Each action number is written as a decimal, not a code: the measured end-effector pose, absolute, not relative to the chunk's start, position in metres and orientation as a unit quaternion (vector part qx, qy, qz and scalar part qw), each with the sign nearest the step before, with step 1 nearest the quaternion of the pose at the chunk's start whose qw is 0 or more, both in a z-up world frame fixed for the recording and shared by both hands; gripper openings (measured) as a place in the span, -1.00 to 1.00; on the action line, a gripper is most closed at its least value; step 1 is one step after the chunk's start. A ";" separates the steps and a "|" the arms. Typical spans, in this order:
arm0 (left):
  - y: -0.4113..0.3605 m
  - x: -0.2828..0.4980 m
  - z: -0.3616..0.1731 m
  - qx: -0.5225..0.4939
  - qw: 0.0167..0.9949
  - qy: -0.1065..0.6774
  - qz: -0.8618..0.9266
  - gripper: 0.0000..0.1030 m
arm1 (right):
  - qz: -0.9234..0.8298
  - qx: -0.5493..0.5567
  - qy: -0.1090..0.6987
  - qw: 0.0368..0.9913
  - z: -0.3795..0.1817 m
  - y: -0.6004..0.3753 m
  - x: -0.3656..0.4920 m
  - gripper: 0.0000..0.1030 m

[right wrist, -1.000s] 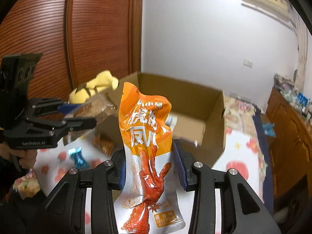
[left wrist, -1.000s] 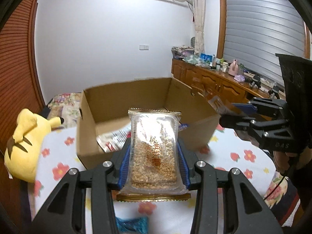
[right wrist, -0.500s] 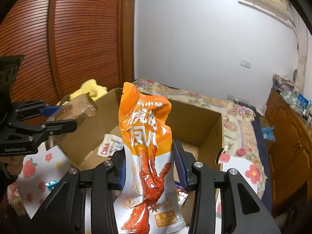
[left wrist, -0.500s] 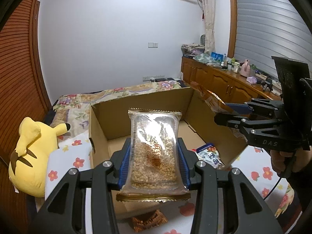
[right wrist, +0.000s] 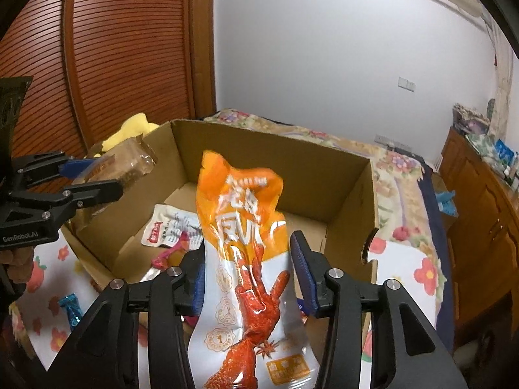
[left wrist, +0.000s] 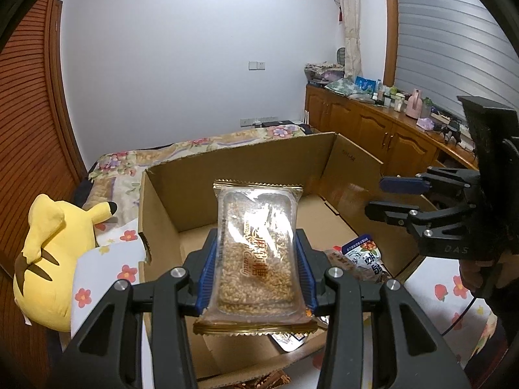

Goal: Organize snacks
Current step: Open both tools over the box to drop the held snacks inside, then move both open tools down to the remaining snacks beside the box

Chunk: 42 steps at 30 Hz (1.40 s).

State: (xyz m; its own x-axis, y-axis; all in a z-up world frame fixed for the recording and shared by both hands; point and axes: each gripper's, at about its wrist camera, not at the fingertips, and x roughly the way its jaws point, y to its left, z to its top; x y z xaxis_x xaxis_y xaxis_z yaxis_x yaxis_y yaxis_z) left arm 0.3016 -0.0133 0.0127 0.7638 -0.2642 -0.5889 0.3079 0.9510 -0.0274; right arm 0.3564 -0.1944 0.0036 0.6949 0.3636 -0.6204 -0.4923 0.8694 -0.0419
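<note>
My left gripper (left wrist: 256, 270) is shut on a clear sesame candy pack (left wrist: 256, 253) and holds it over the open cardboard box (left wrist: 227, 175). My right gripper (right wrist: 249, 275) holds an orange chicken-feet pouch (right wrist: 246, 253) over the same box (right wrist: 353, 201), but its blue pads stand slightly off the pouch's sides. The left gripper (right wrist: 94, 181) shows at the left of the right wrist view. In the left wrist view the right gripper (left wrist: 386, 197) looks parted with no pouch visible between its fingers. Snack packets (right wrist: 168, 230) (left wrist: 366, 259) lie inside the box.
A yellow plush toy (left wrist: 52, 253) lies left of the box on the flowered cloth (left wrist: 97, 278). A blue wrapped candy (right wrist: 69, 306) lies on the cloth in front of the box. A wooden cabinet (left wrist: 373, 129) with clutter stands at right, a slatted wardrobe (right wrist: 123, 52) at left.
Both grippers have moved forward and now hang over the box's inside. The right gripper's pads have drawn slightly away from the orange pouch.
</note>
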 end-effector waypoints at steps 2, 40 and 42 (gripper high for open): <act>-0.015 0.303 0.011 0.034 0.938 0.311 -0.152 -0.15 | 0.226 -0.101 0.310 0.918 0.003 -0.197 0.357 0.16; 0.036 0.168 -0.044 0.037 0.931 0.337 -0.136 0.33 | 0.263 -0.060 0.282 0.921 -0.001 -0.155 0.206 0.43; 0.037 0.166 -0.054 0.040 0.928 0.346 -0.134 0.33 | 0.268 -0.053 0.284 0.919 -0.004 -0.151 0.202 0.43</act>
State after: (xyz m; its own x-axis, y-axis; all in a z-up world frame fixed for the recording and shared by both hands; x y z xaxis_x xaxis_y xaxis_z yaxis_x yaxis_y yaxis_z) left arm 0.1663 0.0365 -0.0542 0.7247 -0.2203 -0.6529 0.2754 0.9611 -0.0186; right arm 0.2024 -0.1510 -0.0041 0.6957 0.4618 -0.5502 -0.5223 0.8510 0.0539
